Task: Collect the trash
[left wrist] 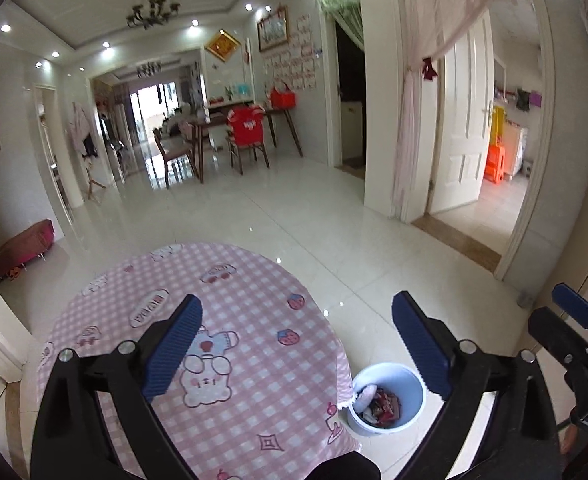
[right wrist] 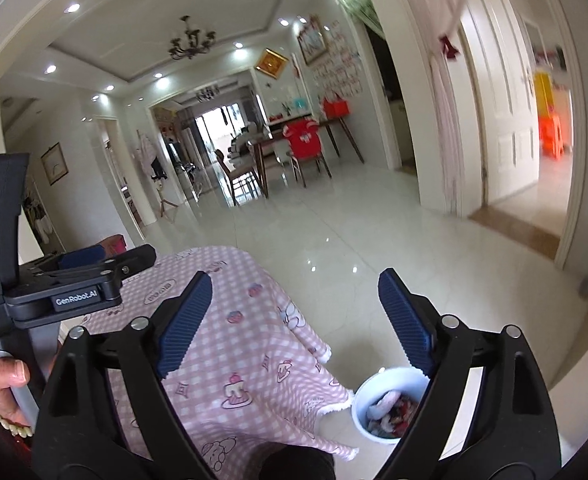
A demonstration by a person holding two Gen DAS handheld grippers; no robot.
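Both grippers are raised above a round table (left wrist: 253, 280) under a pink checked cloth with cartoon prints; no loose trash shows on the visible part of the cloth. Left gripper (left wrist: 296, 344): jaws wide apart, nothing between them. Right gripper (right wrist: 294, 320): jaws likewise wide apart and empty. The trash sits in a white bin (left wrist: 388, 398) on the tiled floor, just beside the table's right edge, partly under the hanging cloth hem; in it are crumpled wrappers (left wrist: 382, 404), red and dark, with something pale on top. Judgement: collecting looks at or near its end, with the hands in a resting or retreat pose between picks. A next move would call for scanning table and floor for any remaining piece, then lowering one gripper over it with jaws open; none is in sight from here. Writing: the left device (right wrist: 53, 280), seen in the right wrist view, reads "GenRobot.AI" on its side and "Data Acquisition System" lower down. Cloth prints carry lettering too small to read.
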